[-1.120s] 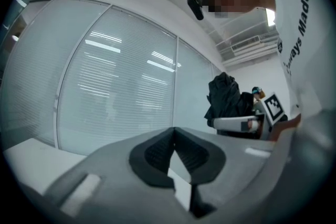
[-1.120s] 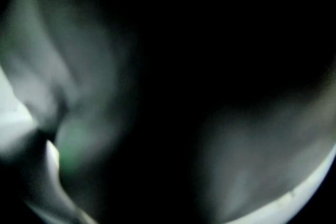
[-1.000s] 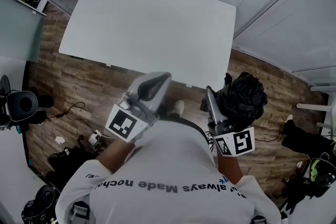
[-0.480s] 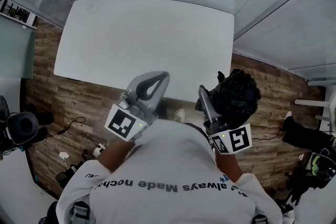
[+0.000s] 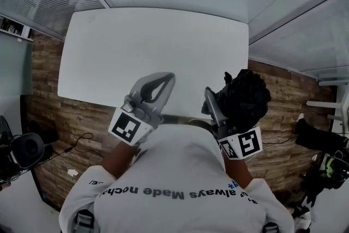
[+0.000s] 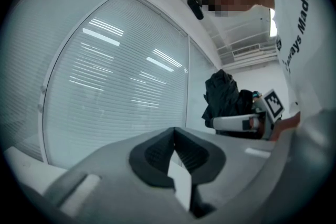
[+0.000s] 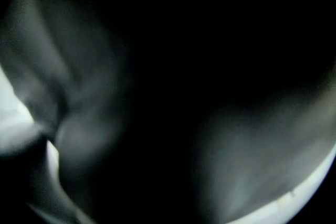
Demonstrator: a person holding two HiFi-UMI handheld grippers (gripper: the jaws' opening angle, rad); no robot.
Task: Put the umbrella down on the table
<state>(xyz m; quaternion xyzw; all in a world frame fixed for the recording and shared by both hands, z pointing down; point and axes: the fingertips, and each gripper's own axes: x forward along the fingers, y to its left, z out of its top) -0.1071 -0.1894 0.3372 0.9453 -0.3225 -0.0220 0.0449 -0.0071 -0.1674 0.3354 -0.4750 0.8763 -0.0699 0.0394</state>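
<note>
**Umbrella held off the table's corner, not yet set down**

The right gripper (image 5: 216,107) is clamped on the black umbrella (image 5: 248,98), a loosely bundled mass of fabric carried in the air at the person's right. In the head view it hangs by the near right corner of the white table (image 5: 136,46), with wooden floor showing beneath much of it. It does not touch the tabletop. The right gripper view is almost wholly dark because the fabric fills it. The left gripper (image 5: 161,82) has its jaws closed together on nothing and points toward the table.

The main risk I see is letting go too soon. With the bundle near the corner, an early release would likely drop it to the floor or leave it half over the edge, where it could slide off. The grip looks to be partly on soft cloth, so the umbrella may sag or slip. The blocked camera gives no help in judging height above the table.
</note>
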